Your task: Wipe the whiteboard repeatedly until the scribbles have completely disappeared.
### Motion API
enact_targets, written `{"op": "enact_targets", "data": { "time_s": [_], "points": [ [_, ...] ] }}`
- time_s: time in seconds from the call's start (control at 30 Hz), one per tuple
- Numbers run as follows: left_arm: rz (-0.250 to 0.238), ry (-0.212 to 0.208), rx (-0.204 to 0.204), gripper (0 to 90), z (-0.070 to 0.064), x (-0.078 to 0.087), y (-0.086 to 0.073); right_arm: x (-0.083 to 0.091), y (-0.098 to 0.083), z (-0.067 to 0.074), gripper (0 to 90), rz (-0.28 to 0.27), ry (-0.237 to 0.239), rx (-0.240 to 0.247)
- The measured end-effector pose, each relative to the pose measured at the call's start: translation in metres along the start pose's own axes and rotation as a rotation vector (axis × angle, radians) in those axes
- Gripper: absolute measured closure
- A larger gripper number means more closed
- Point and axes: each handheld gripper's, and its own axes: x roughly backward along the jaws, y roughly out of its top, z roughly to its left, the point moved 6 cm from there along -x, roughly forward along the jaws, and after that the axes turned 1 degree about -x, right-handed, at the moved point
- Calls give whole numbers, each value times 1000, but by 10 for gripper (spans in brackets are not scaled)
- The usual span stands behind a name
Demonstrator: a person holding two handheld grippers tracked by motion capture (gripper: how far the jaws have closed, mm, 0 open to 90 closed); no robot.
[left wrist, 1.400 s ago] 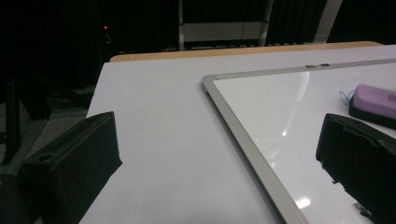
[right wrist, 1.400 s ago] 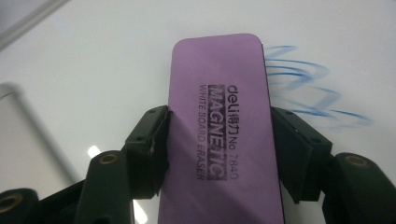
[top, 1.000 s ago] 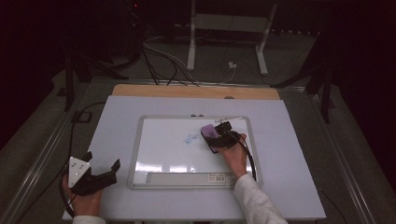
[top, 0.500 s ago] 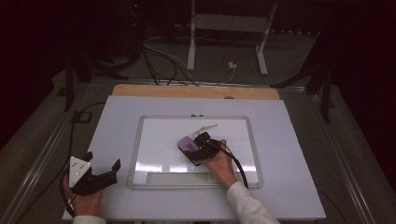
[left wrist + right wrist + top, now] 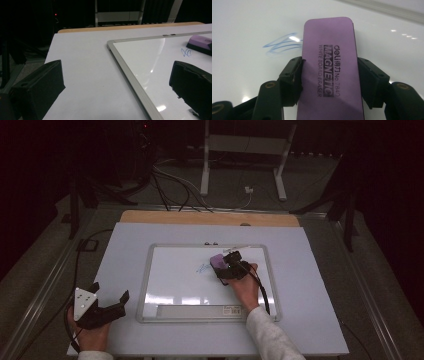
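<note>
A purple whiteboard eraser (image 5: 331, 67) is pinched across its width by the right gripper (image 5: 231, 268), both black pads being pressed against its long sides, as is seen plainly in the right gripper view. The eraser is laid flat on the whiteboard (image 5: 175, 285), in the upper right part of the board's white field, with its printed face turned up. A small blue marker scribble (image 5: 283, 43) is seen on the board just beside the eraser's left edge, touching or nearly touching it; in the high view the same mark (image 5: 203, 267) lies just left of the eraser toward the board's middle. The board itself is set on a pale table (image 5: 125, 245), and its grey tray strip runs along the near edge.

The left gripper (image 5: 107, 306) is rested on the table off the board's near left corner, its jaws spread wide with nothing between them; in the left gripper view the board's frame (image 5: 130, 75) is seen running between the two jaws.

The step in hand is judged to be the wiping of the scribble. What remains is judged to be a short sideways pass: the eraser would need to be kept flat and pressed down, then drawn leftward fully over the blue lines, perhaps more than once, the grip being kept firm so that the eraser is not twisted out of the pads.
</note>
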Motion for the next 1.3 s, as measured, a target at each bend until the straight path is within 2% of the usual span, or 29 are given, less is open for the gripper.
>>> {"op": "enact_targets", "data": {
  "time_s": [0.13, 0.23, 0.3, 0.33, 0.43, 0.7, 0.8, 0.87, 0.93, 1.2, 1.3],
  "points": [
    [6, 0, -8, 4, -1, 0, 0, -2, -2, 24, 409, 10, 54, 67],
    [2, 0, -1, 4, 0, 0, 0, -3, -7, 52, 408, 36, 147, 171],
    [0, -1, 0, 4, 0, 0, 0, -3, -8, 64, 408, 51, 178, 219],
    [0, 0, 0, 4, 1, 1, 0, -3, -8, 67, 408, 53, 181, 229],
    [-2, 1, -1, 4, 1, 2, 0, -5, -5, 62, 408, 49, 171, 216],
    [-2, 0, 4, 4, 2, 2, 0, -8, 8, 6, 408, 7, 5, 27],
    [-2, 0, 3, 4, 2, 1, 0, -7, 10, -6, 407, -1, -25, -29],
    [0, -2, 2, 4, 1, 0, 0, -7, 10, -3, 407, -3, -46, -34],
    [2, -3, 0, 4, 0, 0, 0, -9, 9, 6, 407, -1, -15, -22],
    [2, -4, 1, 4, 1, 0, 0, -13, 5, 59, 407, 45, 138, 170],
    [0, -4, 3, 4, 2, 1, 0, -14, 6, 60, 407, 49, 146, 179]
  ]
}}
